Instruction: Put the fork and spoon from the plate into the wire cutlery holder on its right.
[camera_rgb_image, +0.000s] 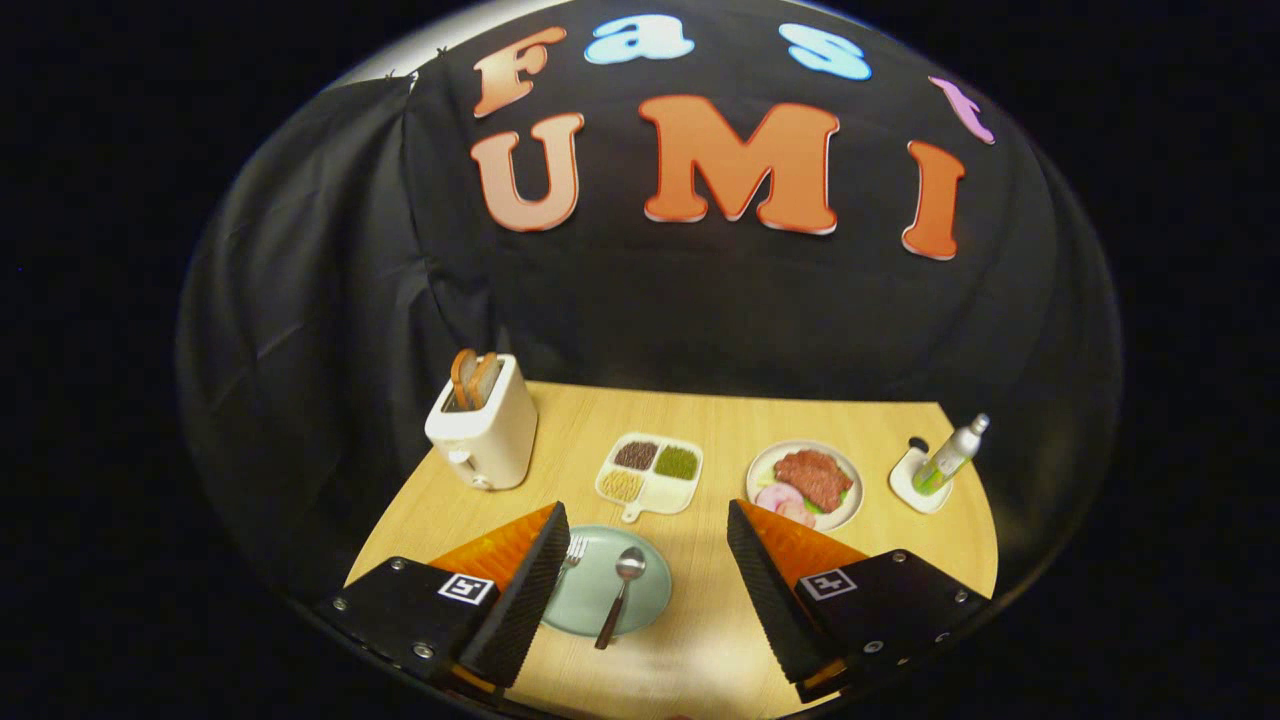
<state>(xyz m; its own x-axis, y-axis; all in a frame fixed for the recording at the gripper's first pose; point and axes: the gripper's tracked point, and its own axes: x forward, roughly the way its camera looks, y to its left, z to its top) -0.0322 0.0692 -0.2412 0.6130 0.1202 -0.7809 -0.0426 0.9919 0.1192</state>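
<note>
The tongs (647, 555) hang spread wide above the counter (720, 620), pinching nothing. Between their fingers lies the pale green plate (592, 600); the spoon (621, 590) rests across it, bowl away, and the fork (573, 552) lies partly hidden behind the left finger. Both look like thin, stiff, slick metal, light but prone to slipping. The spoon's handle end, overhanging the rim, probably offers the best hold. The tongs tilt downward from above, well short of the plate.
</note>
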